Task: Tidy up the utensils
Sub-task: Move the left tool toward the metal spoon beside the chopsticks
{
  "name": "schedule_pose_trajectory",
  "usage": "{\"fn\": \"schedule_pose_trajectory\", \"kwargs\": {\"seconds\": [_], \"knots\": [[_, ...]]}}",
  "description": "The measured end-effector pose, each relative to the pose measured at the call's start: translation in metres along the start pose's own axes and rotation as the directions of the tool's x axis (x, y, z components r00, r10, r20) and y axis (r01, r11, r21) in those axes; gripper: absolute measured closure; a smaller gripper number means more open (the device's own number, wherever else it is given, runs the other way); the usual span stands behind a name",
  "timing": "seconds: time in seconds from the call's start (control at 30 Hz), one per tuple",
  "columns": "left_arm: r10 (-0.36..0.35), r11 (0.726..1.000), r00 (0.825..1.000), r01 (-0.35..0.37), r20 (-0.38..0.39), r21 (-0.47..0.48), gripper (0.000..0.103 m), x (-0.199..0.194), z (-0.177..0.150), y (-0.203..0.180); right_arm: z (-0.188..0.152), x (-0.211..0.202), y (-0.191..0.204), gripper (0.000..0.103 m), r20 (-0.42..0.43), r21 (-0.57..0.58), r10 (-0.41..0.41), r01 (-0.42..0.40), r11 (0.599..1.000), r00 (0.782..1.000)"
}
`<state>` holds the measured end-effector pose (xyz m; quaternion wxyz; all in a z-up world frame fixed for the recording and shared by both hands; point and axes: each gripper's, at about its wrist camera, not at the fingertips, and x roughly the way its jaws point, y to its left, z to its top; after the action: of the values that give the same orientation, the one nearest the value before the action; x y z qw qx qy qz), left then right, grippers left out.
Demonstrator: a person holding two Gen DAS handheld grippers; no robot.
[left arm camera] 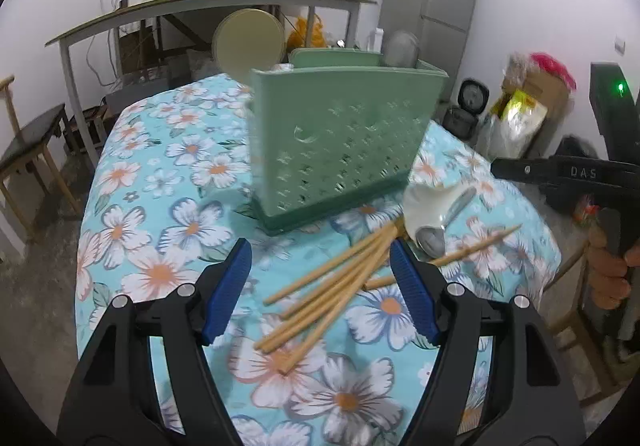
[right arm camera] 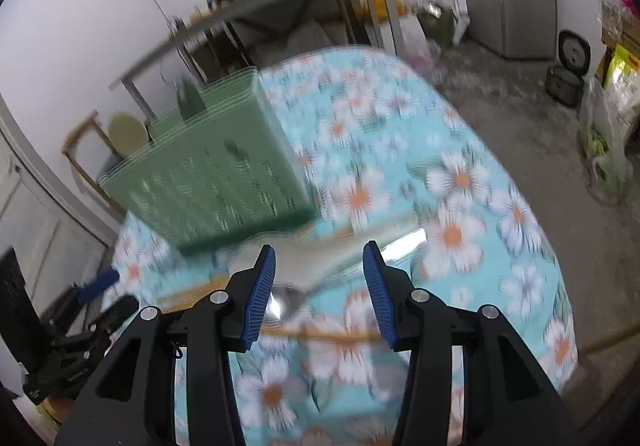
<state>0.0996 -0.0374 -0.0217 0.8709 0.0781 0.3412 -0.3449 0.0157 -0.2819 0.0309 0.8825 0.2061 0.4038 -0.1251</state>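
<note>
Blue-padded left gripper [left arm camera: 320, 288] stands wide open and empty over the chopsticks [left arm camera: 332, 286], a loose fan of light wooden sticks on the floral cloth [left arm camera: 160, 205]; none is pinched. From the pile, the green rack [left arm camera: 340, 149] stands at 12 o'clock, and a metal spoon [left arm camera: 434, 238] lies at 2 o'clock against a white ladle [left arm camera: 424, 205]. One stick lies apart at 3 o'clock. In the right wrist view the right gripper [right arm camera: 320, 294] is partly open with nothing between its pads, hovering above the blurred spoon [right arm camera: 288, 298], with the rack [right arm camera: 216, 173] at 11 o'clock.

Handling, as judged: the chopsticks are light, stiff and round, so they are likely to roll or pivot in a grip; taking several together near mid-length, across the bundle, should keep them level. The spoon is smooth metal, probably slippery, and best held on the flat handle rather than the bowl. The ladle looks ceramic or hard plastic; if ceramic, it would chip on a drop.
</note>
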Motion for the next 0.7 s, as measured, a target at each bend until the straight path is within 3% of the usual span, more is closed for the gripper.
{"fn": "schedule_pose_trajectory", "kwargs": {"seconds": [0.1,0.17,0.23,0.27,0.33,0.43,0.57,0.63,0.7], "knots": [[0.028,0.999,1.0,-0.028,0.012,-0.033,0.035,-0.008,0.002,-0.008,-0.01,0.002,-0.008,0.058,-0.03,0.007,-0.029,0.029,1.0,0.999],[0.041,0.995,0.996,-0.033,0.081,-0.097,0.034,-0.021,0.001,-0.012,-0.014,0.001,-0.017,0.058,0.009,0.042,-0.025,0.024,0.999,1.0],[-0.015,0.985,0.997,0.028,0.076,-0.171,0.034,-0.021,-0.003,-0.013,-0.016,0.002,-0.022,0.058,0.034,0.065,-0.036,0.034,0.997,0.999],[-0.083,0.983,0.996,0.087,0.034,-0.162,0.034,-0.015,-0.006,-0.019,-0.018,0.003,-0.027,0.058,0.048,0.089,-0.032,0.028,0.996,0.998],[-0.103,0.984,0.995,0.1,-0.01,-0.145,0.034,-0.007,-0.009,-0.03,-0.02,0.004,-0.031,0.058,0.064,0.109,-0.028,0.021,0.994,0.998],[-0.199,0.968,0.979,0.19,-0.037,-0.163,0.034,0.002,-0.009,-0.042,-0.02,0.001,-0.034,0.058,0.095,0.124,-0.014,0.002,0.992,0.995],[-0.239,0.962,0.969,0.227,-0.066,-0.153,0.045,0.016,-0.007,-0.056,-0.022,0.004,-0.034,0.058,0.096,0.124,0.027,-0.039,0.991,0.995],[-0.274,0.95,0.959,0.257,-0.074,-0.18,0.055,0.023,-0.006,-0.059,-0.023,0.005,-0.034,0.058,0.096,0.111,0.031,-0.042,0.993,0.995],[-0.291,0.941,0.954,0.271,-0.075,-0.204,0.058,0.029,-0.005,-0.059,-0.023,0.007,-0.038,0.058,0.094,0.108,0.028,-0.039,0.993,0.995]]}}
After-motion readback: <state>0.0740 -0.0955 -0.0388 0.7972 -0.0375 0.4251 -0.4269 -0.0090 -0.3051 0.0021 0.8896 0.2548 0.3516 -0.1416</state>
